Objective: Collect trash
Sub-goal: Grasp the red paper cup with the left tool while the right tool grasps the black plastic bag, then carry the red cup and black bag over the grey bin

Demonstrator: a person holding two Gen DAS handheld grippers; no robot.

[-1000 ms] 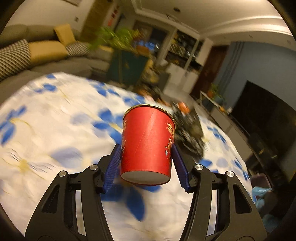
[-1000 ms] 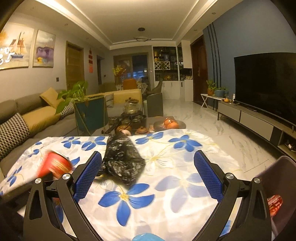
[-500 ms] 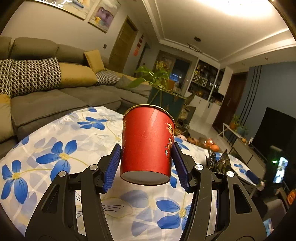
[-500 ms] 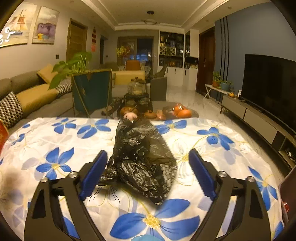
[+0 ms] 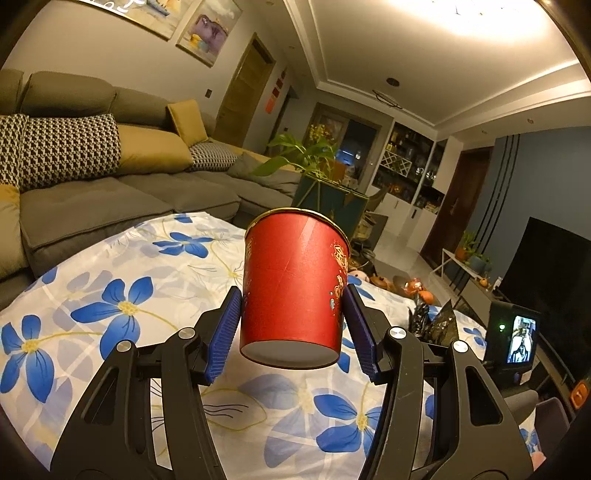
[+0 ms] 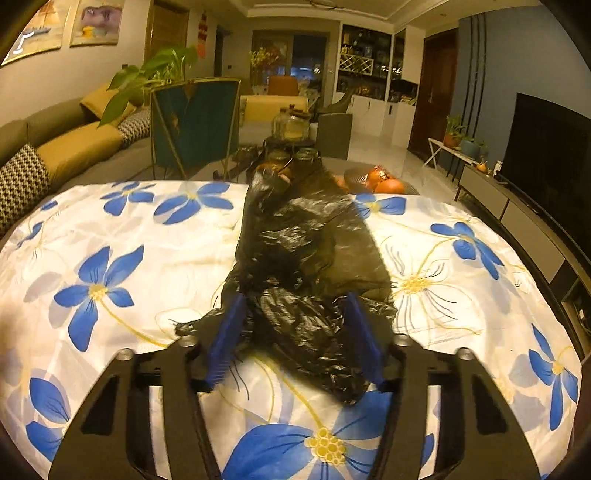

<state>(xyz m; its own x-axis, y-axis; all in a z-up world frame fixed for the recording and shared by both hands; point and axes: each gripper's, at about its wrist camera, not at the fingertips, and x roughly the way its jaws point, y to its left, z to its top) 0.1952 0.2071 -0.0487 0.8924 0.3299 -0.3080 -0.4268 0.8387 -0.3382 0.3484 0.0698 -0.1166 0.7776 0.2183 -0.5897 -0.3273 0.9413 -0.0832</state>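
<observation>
Black gripper [image 5: 291,328] frames, ribbed blue pads [image 5: 223,332] (silver screws [image 5: 184,333]).

Warm, dim indoor lighting in both views, yellow cast throughout. Strong glare from the recessed white ceiling light panel [image 5: 480,22] in the left wrist view, blown out to white. Heavy fisheye bending and dark vignetting at all corners. Slight motion blur on the crumpled black plastic bag [image 6: 310,266] in the right wrist view; background soft, grainy.

black bag [image 6: 314,266] motion-blurred near tool [image 6: 295,332]
</observation>
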